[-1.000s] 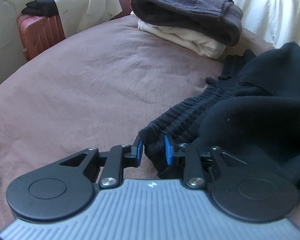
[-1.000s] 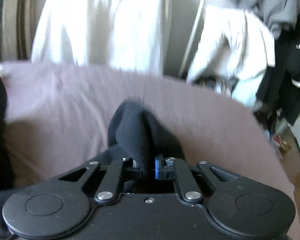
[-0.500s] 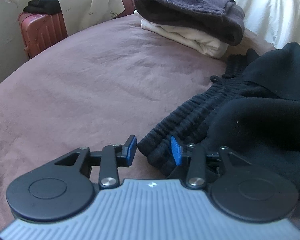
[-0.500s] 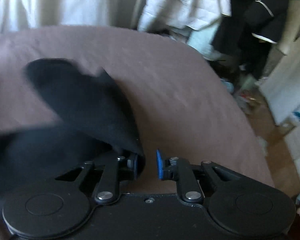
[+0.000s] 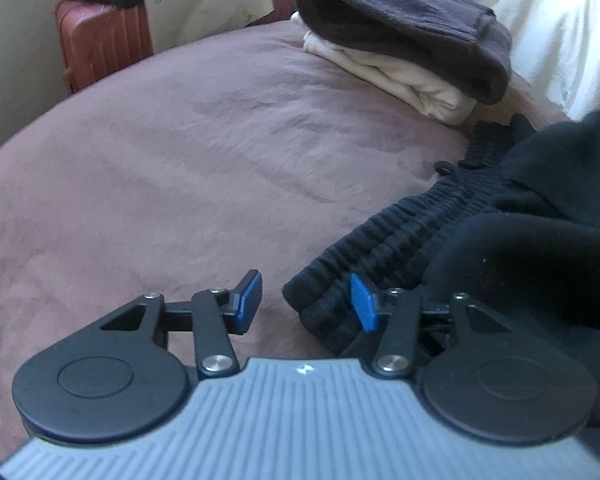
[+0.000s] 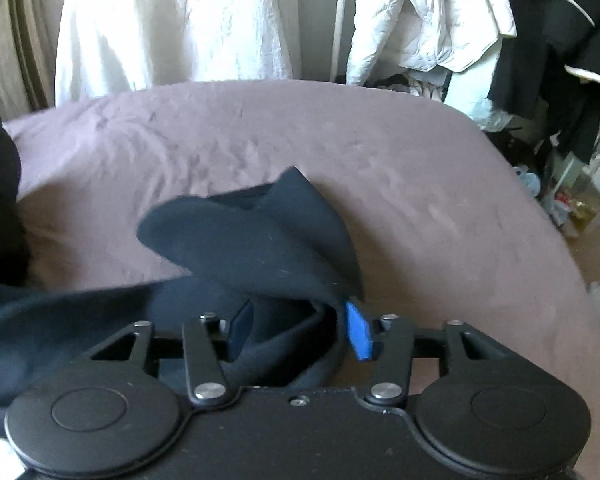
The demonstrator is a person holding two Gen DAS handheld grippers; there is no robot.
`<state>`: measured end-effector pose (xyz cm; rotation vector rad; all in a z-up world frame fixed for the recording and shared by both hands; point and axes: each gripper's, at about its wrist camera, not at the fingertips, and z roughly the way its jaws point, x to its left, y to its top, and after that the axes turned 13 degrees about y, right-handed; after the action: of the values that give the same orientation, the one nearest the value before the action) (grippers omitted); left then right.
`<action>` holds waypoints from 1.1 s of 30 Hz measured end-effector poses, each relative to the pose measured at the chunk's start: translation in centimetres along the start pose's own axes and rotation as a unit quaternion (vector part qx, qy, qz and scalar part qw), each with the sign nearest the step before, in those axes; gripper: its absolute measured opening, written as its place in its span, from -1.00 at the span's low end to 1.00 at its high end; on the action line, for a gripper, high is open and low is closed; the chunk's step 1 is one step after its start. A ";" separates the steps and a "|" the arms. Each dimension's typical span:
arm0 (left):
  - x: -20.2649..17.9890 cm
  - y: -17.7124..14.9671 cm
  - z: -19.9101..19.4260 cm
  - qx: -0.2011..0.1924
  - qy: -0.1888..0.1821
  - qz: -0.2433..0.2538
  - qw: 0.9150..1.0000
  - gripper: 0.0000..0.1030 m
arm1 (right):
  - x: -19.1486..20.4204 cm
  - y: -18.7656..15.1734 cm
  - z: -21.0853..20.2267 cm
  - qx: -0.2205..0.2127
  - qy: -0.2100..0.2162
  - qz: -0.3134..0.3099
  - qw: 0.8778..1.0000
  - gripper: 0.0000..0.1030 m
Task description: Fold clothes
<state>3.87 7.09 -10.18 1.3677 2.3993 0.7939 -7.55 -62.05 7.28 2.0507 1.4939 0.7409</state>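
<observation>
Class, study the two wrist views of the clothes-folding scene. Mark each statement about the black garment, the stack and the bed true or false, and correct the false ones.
1. A dark folded garment lies on top of a cream one. True.
2. The left gripper is clamped on the black garment's waistband. False: its pads stand apart, and the waistband end lies between them unpressed.
3. A red suitcase stands past the bed's far edge. True.
4. The bed cover is bright green. False: it is dusty pink-brown.
5. The right gripper has black cloth between its pads while its jaws are opening. True.
</observation>
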 end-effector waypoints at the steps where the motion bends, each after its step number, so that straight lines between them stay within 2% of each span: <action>1: -0.4 -0.2 0.0 -0.006 0.004 0.007 1.000 -0.28 | 0.1 0.3 0.4 -0.001 0.006 -0.013 1.000 0.11; 3: -1.2 -0.5 -0.2 -0.021 0.013 0.022 0.999 -0.33 | 0.9 0.5 2.0 0.021 0.018 -0.061 0.998 0.39; 4: -1.5 -0.6 -0.3 -0.031 0.016 0.031 0.999 -0.36 | 1.5 0.6 3.4 0.043 0.012 -0.104 0.994 0.60; 6: -1.8 -0.6 -0.5 -0.045 0.018 0.038 0.998 -0.40 | 2.6 0.6 6.4 0.077 -0.037 -0.192 0.978 0.61; 7: -1.6 -0.6 -0.6 -0.046 0.015 0.033 0.998 -0.43 | 2.9 0.6 7.9 0.086 -0.066 -0.220 0.969 0.58; 8: -1.5 -0.5 -0.8 -0.047 0.011 0.028 0.998 -0.47 | 2.9 0.8 8.8 0.088 -0.077 -0.228 0.967 0.56; 9: -1.3 -0.4 -1.0 -0.054 0.010 0.025 0.998 -0.54 | 2.5 1.5 9.0 0.080 -0.061 -0.205 0.974 0.47; 11: -1.1 -0.1 -1.7 -0.071 0.009 0.020 0.997 -0.76 | 1.8 3.0 9.2 0.061 -0.031 -0.160 0.985 -0.75; 13: -0.7 0.2 -2.1 -0.069 0.001 0.013 0.998 -0.76 | 1.6 4.9 7.3 0.011 -0.023 -0.136 0.990 -0.83; 15: -0.3 0.5 -2.3 -0.062 -0.009 0.002 0.998 -0.76 | 1.2 6.4 3.2 -0.078 -0.021 -0.114 0.990 -0.87; 16: 0.0 0.5 -2.2 -0.057 -0.013 -0.003 0.998 -0.76 | 0.2 6.7 0.6 -0.131 -0.016 -0.077 0.988 -0.95; 17: 0.2 0.6 -2.0 -0.052 -0.016 -0.007 0.999 -0.76 | -1.2 6.5 -1.9 -0.180 -0.006 -0.028 0.983 -0.95; 18: 0.4 0.5 -1.8 -0.046 -0.019 -0.013 0.999 -0.76 | -3.1 5.4 -3.4 -0.204 0.004 0.028 0.978 -0.95; 20: 0.6 0.6 -1.7 -0.041 -0.022 -0.018 0.999 -0.76 | -6.7 2.3 -4.3 -0.199 0.005 0.109 0.974 -0.95; 21: 0.6 0.7 -1.6 -0.038 -0.023 -0.019 0.999 -0.76 | -8.2 0.6 -4.2 -0.184 -0.004 0.137 0.973 -0.95; 23: 0.6 0.7 -1.6 -0.036 -0.022 -0.019 0.999 -0.76 | -10.8 -3.5 -2.2 -0.116 -0.034 0.169 0.978 -0.89; 26: 0.2 0.6 -1.5 -0.036 -0.012 -0.011 0.999 -0.76 | -13.2 -9.0 0.0 -0.042 -0.077 0.224 0.971 -0.76; 27: 0.0 0.5 -1.5 -0.036 -0.008 -0.008 0.999 -0.75 | -13.8 -10.4 0.4 -0.026 -0.089 0.239 0.967 -0.72; 28: -0.2 0.5 -1.6 -0.036 -0.004 -0.006 0.999 -0.75 | -14.2 -11.1 0.3 -0.023 -0.096 0.244 0.965 -0.61; 29: -0.3 0.4 -1.6 -0.036 0.000 -0.003 0.999 -0.75 | -14.4 -11.4 0.0 -0.021 -0.101 0.240 0.965 -0.60; 33: -0.9 0.3 -1.7 -0.033 0.014 0.011 0.999 -0.71 | -14.2 -9.7 -2.7 -0.050 -0.128 0.186 0.973 -0.24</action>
<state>3.74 5.87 -8.70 1.3689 2.3613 0.8949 -19.67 -72.72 0.77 2.2752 0.9259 0.6408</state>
